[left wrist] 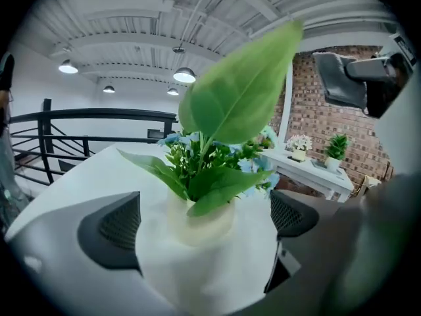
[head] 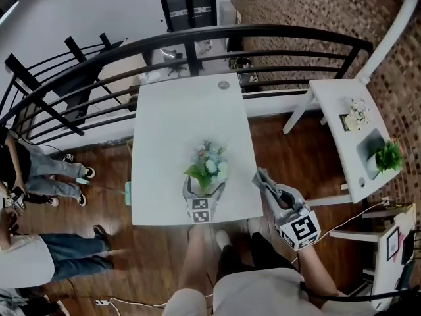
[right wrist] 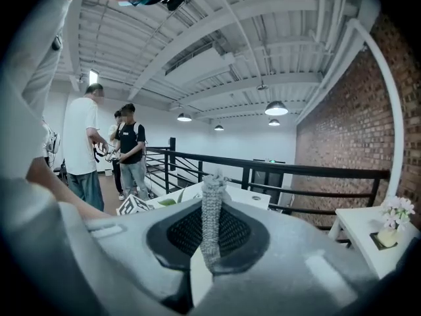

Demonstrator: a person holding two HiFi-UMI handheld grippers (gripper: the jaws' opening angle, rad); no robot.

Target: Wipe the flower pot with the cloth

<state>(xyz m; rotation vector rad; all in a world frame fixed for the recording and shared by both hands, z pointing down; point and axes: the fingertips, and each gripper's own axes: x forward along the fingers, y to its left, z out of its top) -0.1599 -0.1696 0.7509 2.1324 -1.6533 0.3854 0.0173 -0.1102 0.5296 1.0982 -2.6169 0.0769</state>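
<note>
A cream flower pot point(left wrist: 197, 221) with green leaves and pale blue flowers point(head: 208, 165) stands near the front edge of the white table point(head: 177, 124). My left gripper point(head: 204, 189) is open around it. Its dark pads point(left wrist: 113, 232) sit wide on either side of the pot point(head: 205, 184), with gaps showing, so they do not press on it. My right gripper point(head: 266, 184) hangs off the table's right front corner, shut on a grey knitted cloth point(right wrist: 212, 222). The cloth stands up as a narrow strip between the jaws. In the head view the cloth point(head: 262, 177) shows at the jaw tips.
A black railing point(head: 197, 45) curves round the far side of the table. A small round object point(head: 223, 84) lies at the table's far end. A white side table point(head: 348, 143) at the right carries a green plant point(head: 388, 155) and small flowers point(head: 358, 110). People stand at the left point(head: 39, 170).
</note>
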